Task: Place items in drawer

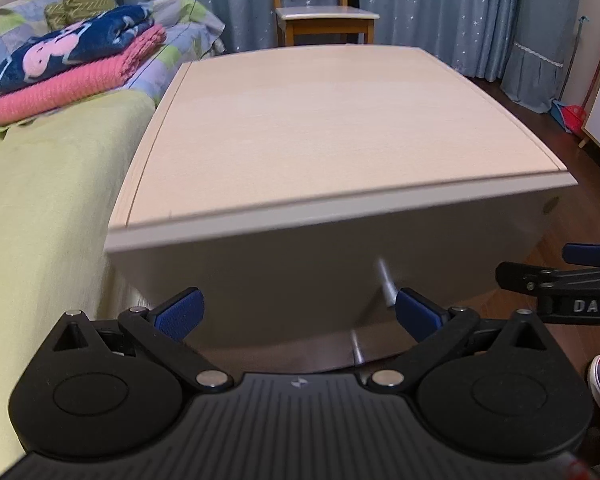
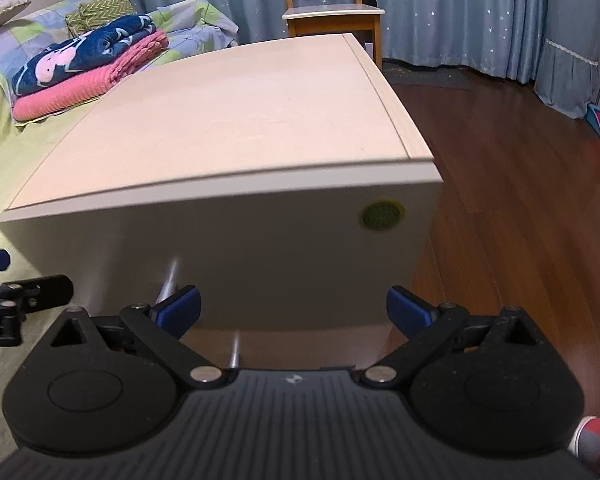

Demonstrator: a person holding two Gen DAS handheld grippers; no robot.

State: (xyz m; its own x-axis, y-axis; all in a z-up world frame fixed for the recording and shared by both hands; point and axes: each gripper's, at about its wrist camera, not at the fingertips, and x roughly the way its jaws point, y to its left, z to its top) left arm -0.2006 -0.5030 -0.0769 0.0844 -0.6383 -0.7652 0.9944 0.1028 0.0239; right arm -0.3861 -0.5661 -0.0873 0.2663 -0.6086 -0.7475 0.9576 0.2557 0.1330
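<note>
Dark wooden floorboards (image 2: 500,168) ran beneath both tools. The left hand-held gripper (image 1: 298,316) was spread wide with nothing between its blue pads (image 1: 180,314), and the right hand-held gripper (image 2: 294,314) was likewise spread and empty. Directly ahead of both stood a pale cabinet (image 1: 320,128), its drawer front (image 1: 292,280) shut flush, so what it held could not be told. A blurred metal handle (image 1: 386,278) sat just ahead of the left tool's right pad; a round green sticker (image 2: 382,216) marked the front's upper right corner. Left of the cabinet lay a bed with a yellow-green cover (image 1: 40,208), and farther along it a pink knit blanket (image 1: 76,88) with a navy patterned blanket (image 1: 72,52) folded on top. Beyond stood a wooden chair (image 1: 324,20) before blue starred curtains (image 1: 440,4).
</note>
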